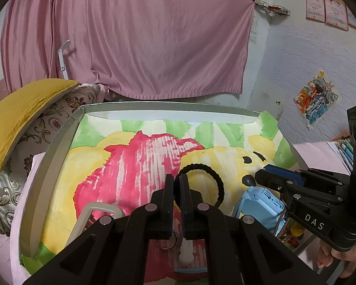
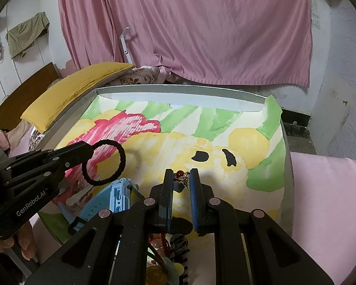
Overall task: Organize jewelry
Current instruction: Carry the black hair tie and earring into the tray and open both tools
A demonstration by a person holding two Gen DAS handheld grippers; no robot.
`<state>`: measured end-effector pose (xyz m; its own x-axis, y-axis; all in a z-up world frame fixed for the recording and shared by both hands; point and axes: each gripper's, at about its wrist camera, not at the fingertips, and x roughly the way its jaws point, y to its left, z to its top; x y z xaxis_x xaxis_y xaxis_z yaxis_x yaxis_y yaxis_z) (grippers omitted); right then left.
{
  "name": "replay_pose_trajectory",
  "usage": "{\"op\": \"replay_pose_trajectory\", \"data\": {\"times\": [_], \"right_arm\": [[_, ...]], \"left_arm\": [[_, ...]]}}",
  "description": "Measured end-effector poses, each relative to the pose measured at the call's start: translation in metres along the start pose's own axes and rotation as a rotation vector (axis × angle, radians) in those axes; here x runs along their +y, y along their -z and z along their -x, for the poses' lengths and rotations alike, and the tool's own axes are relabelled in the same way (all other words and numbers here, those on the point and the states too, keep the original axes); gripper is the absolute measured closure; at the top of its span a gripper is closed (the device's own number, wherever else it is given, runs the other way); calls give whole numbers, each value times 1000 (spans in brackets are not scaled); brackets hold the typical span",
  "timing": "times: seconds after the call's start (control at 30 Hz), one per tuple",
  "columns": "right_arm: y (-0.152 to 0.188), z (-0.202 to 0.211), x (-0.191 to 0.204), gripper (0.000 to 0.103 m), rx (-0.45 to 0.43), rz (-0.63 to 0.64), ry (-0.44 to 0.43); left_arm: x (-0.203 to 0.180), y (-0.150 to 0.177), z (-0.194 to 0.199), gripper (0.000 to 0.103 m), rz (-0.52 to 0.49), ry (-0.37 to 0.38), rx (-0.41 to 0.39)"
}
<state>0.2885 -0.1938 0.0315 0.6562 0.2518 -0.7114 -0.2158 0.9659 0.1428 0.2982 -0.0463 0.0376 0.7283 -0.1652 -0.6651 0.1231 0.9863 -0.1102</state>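
Note:
My left gripper (image 1: 176,178) is shut on a black ribbed hair tie (image 1: 216,178) and holds it above the painted paper; the loop also shows in the right wrist view (image 2: 106,161) at that gripper's tips (image 2: 90,149). My right gripper (image 2: 181,178) is shut on a small gold ornament with a red bead (image 2: 180,175), held above the paper. It shows from the side in the left wrist view (image 1: 268,175). A blue watch (image 2: 114,196) lies on the paper between the grippers, also in the left wrist view (image 1: 261,204).
A colourful painted paper (image 2: 201,137) lines a grey-rimmed tray (image 2: 178,87). Beads and round pieces (image 2: 163,261) lie under my right gripper. A metal ring (image 1: 167,243) and a clear box (image 1: 97,211) lie under the left. A yellow pillow (image 1: 23,109) is left; pink curtain behind.

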Motion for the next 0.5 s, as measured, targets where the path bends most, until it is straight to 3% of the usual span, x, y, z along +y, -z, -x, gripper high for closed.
{"op": "replay_pose_trajectory", "data": {"times": [0.43, 0.5], "right_arm": [[1, 4, 2, 89, -23, -5, 8], [1, 8, 1, 79, -38, -5, 12]], "left_arm": [[4, 0, -1, 98, 15, -7, -2], [6, 0, 0, 98, 21, -8, -4]]}}
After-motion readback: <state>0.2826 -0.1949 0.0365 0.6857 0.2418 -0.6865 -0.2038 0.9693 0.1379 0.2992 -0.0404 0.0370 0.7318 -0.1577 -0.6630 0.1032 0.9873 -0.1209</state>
